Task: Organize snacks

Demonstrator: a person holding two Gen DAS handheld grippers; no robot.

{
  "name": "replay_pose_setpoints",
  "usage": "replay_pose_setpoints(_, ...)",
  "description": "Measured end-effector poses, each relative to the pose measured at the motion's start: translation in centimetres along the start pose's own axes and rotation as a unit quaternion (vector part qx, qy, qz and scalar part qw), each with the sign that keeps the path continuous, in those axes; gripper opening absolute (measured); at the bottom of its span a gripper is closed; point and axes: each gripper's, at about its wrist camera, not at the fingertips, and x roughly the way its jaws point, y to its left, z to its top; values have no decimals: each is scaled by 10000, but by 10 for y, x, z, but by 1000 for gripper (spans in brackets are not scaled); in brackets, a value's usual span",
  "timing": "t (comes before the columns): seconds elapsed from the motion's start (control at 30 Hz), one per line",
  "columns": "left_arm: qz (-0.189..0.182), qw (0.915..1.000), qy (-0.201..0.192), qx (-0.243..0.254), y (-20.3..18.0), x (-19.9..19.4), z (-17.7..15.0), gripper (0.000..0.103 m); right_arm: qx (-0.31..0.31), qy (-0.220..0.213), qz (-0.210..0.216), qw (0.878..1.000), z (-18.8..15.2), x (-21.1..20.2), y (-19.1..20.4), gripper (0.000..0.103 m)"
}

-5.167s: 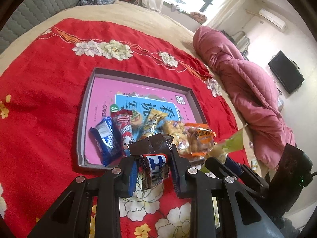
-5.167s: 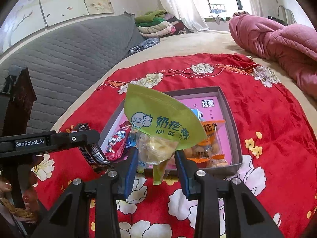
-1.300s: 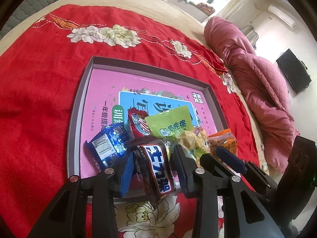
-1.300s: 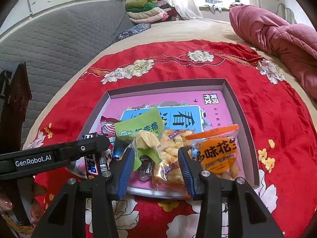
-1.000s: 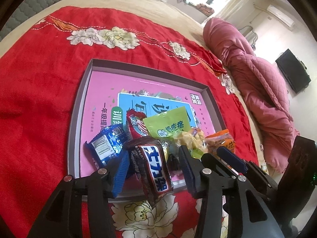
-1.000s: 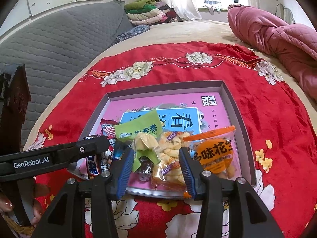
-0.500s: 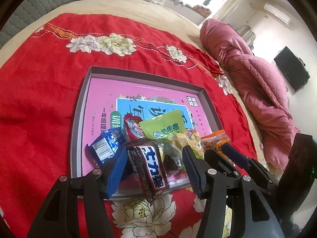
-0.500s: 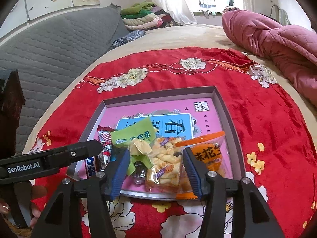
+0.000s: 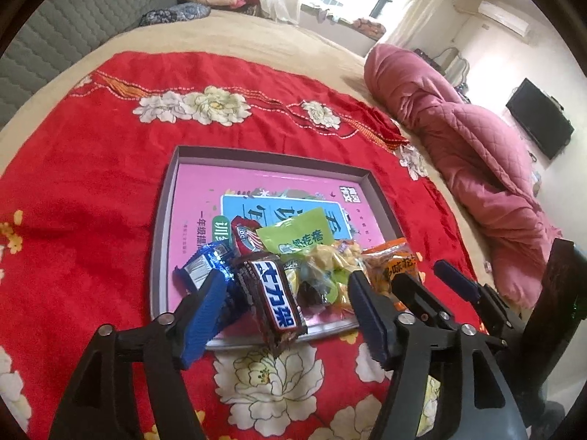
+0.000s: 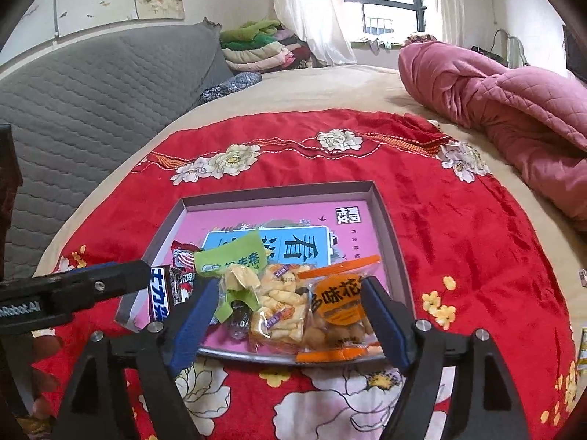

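So both grippers let go over the last few seconds: five seconds back the left gripper [image 9: 286,315] was clamped on the brown chocolate bar [image 9: 273,300] and the right gripper [image 10: 286,315] on the green milk-candy pouch [image 10: 231,258], and now both sets of jaws are spread wide with nothing between them, backed off a bit from the grey tray [image 9: 165,220]. That pretty much means both snacks got delivered, so I'd guess this round of sorting is done or close. The pile sits bunched at the tray's near edge: blue wafer pack [image 9: 200,264], red packet [image 9: 244,236], clear biscuit bag [image 10: 280,308], orange peanut bag [image 10: 339,306]. Only catch, the chocolate bar hangs over the near rim onto the red floral blanket [image 9: 91,201], half out. Can't read the small wrapped candies under the pouch, and the bed's right edge is cut off.
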Motion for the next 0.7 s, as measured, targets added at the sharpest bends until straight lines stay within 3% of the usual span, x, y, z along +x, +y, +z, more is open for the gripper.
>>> replay_pose_setpoints(0.2, 123, 9998, -63, 108, -5, -16, -8, 76, 22, -196, -126, 9997, -4, -20, -4, 91)
replay_pose_setpoints(0.33, 290, 9992, -54, 261, -11, -25, -23, 76, 103, -247, -71, 9996, -5, -34, -7, 91)
replay_pose_setpoints(0.7, 571, 9977, 337, 128, -12, -36, -70, 76, -16, -192, -77, 9998, -39, -66, 1, 99)
